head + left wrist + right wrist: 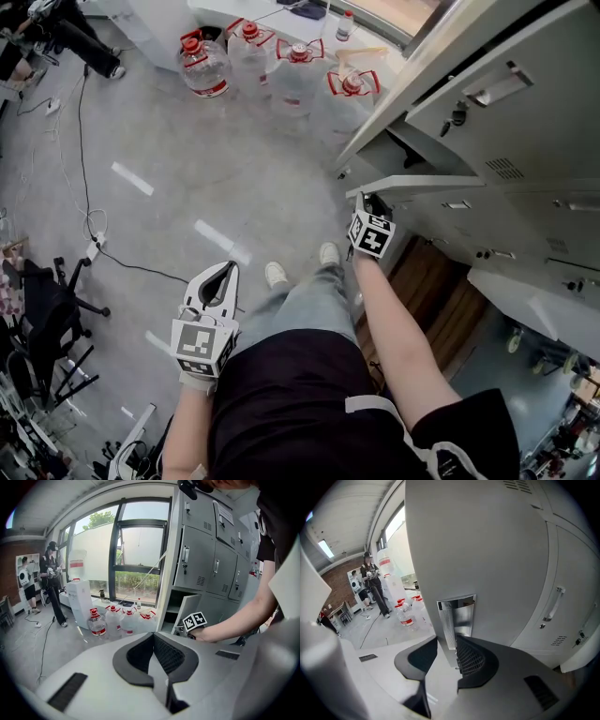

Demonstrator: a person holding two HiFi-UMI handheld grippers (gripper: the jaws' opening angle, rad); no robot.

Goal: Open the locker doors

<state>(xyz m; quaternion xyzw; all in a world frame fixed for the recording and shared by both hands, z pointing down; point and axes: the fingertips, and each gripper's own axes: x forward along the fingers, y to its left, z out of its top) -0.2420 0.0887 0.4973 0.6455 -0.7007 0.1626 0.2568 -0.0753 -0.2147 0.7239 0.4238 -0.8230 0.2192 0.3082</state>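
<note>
The grey lockers point(525, 122) fill the right of the head view. One locker door point(422, 184) stands ajar, and it fills the right gripper view point(487, 550). My right gripper point(364, 202) is at that door's edge. In the right gripper view its jaws point(449, 641) are closed round the door's chrome handle point(458, 616), with both pads against it. My left gripper point(229, 269) hangs low to the left, away from the lockers, shut and holding nothing point(153, 637). The left gripper view shows the ajar door point(190, 606) and the right gripper's marker cube point(194, 620).
Several large water jugs point(272, 61) stand on the floor by the window, left of the lockers. Cables point(84, 187) run across the floor and an office chair point(47, 309) is at the left. A person point(51, 578) stands far left. A lower locker door point(534, 300) also stands open.
</note>
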